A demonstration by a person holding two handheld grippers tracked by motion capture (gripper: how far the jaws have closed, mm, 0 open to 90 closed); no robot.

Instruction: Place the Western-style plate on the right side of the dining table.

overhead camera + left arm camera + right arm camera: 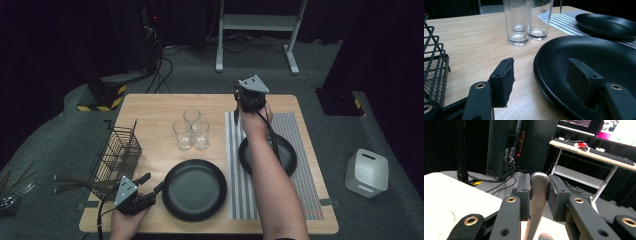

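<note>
Cutlery handle (537,195), smooth stiff metal, sits pinched flat in our right claw (239,107) above the tabletop's (150,107) far edge. We judge it light but slippery; mid-handle grip suits. Left claw (541,75) gapes empty beside the near black plate (599,52).

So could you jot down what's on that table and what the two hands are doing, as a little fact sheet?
surface: wooden table with a striped placemat
plates: large black plate near the front; smaller black plate on the placemat
glasses: three clear glasses, clustered, upright
rack: wire basket at the left edge
left tool: open, one jaw over the large plate's rim
right tool: shut on a metal utensil handle, held near the table's far edge
</note>
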